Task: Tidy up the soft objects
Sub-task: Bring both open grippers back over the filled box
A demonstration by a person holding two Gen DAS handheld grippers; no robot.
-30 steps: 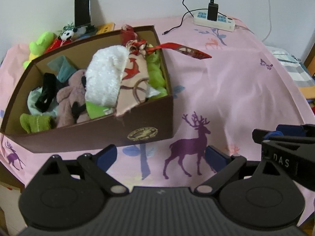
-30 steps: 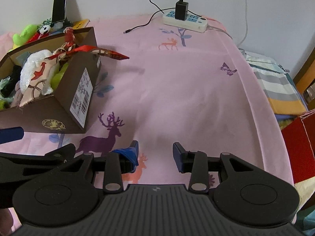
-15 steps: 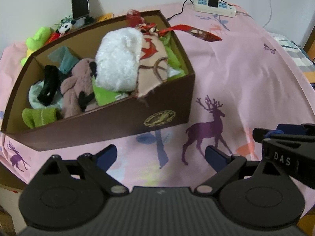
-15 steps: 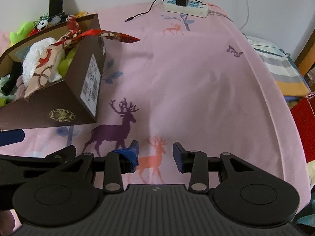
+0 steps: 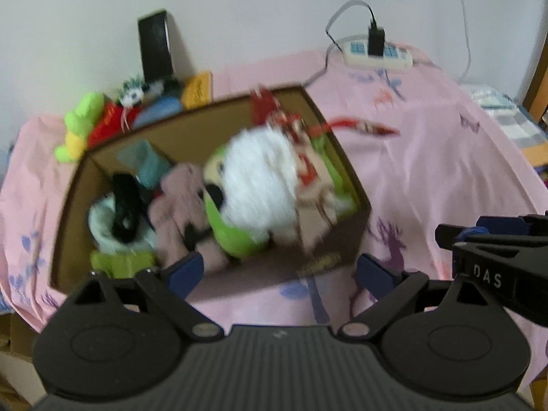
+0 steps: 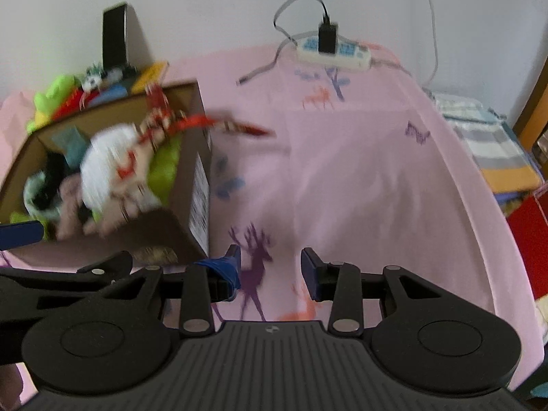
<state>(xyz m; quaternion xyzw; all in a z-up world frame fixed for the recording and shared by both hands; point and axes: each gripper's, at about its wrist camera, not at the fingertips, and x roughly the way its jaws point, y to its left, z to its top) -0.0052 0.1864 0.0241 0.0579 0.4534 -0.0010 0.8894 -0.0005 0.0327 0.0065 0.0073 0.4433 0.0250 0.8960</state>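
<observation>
Soft toys fill the brown box ahead-left of both empty, open grippers, its long side facing the nearer left gripper, right gripper beside.

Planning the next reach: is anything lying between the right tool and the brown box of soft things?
Nothing visible: only bare pink cloth separates the right tool from the brown box. The left tool sits alongside, not across.
</observation>
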